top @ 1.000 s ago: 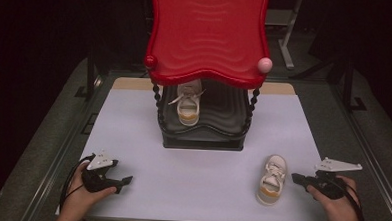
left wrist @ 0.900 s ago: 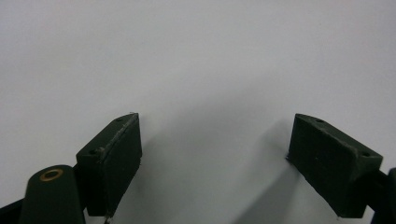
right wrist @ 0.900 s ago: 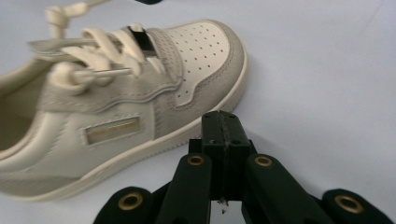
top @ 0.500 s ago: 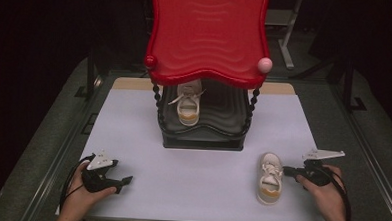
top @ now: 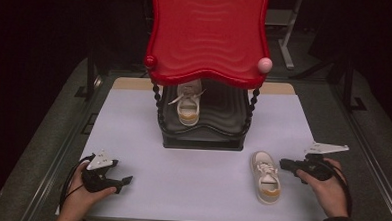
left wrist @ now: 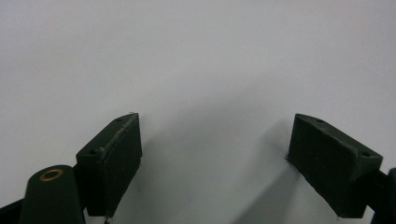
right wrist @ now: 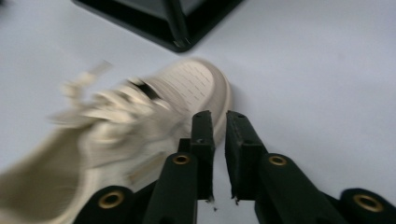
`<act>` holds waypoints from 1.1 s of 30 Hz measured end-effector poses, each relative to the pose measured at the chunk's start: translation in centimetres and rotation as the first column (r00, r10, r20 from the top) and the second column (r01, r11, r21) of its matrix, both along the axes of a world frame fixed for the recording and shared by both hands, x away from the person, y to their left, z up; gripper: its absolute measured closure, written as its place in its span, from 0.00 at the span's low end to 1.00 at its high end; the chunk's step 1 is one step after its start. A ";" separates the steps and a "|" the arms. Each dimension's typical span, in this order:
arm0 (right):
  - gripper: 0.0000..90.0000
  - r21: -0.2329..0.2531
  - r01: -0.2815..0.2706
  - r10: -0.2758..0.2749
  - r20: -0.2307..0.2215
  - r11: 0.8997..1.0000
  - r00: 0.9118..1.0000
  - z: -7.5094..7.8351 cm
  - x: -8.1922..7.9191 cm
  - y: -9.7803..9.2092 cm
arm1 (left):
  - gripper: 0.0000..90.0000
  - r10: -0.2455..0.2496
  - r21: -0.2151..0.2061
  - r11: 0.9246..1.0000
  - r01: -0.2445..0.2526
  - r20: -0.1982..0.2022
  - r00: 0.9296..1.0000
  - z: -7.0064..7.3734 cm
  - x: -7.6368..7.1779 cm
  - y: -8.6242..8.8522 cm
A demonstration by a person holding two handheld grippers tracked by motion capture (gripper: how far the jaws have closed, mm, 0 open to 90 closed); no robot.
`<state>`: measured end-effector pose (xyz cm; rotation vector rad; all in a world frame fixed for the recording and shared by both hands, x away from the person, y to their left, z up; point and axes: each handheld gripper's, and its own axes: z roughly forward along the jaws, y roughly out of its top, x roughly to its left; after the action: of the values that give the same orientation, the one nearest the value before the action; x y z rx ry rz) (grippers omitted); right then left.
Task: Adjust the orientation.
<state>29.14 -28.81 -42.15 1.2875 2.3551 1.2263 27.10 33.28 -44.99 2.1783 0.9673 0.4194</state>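
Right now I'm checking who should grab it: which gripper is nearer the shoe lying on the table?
Right. The right gripper sits just beside the shoe, jaws nearly closed at its side. The left gripper rests far across the table.

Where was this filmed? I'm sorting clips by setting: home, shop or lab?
Probably a lab-style recording setup, not a home: a bare white table ringed by darkness, a hand-held gripper beside a sneaker, and a two-tier rack holding its mate.
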 end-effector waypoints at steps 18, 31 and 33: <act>0.78 0.059 -0.318 0.311 0.100 0.946 0.945 3.4 -5.2 2.5 | 0.18 0.000 0.001 1.000 0.000 0.001 1.000 0.0 0.0 0.0; 0.73 0.032 -0.402 0.401 0.017 0.915 0.916 0.9 -4.7 3.8 | 0.18 0.000 0.001 1.000 0.000 0.001 1.000 0.0 0.0 0.0; 0.73 0.033 -0.408 0.407 0.019 0.913 0.913 0.8 -4.7 3.8 | 0.18 0.000 0.001 1.000 0.000 0.000 1.000 0.0 0.0 0.0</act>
<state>24.45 -24.98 -41.35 0.8106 2.6934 1.3836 27.09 33.28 -44.99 2.1792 0.9666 0.4203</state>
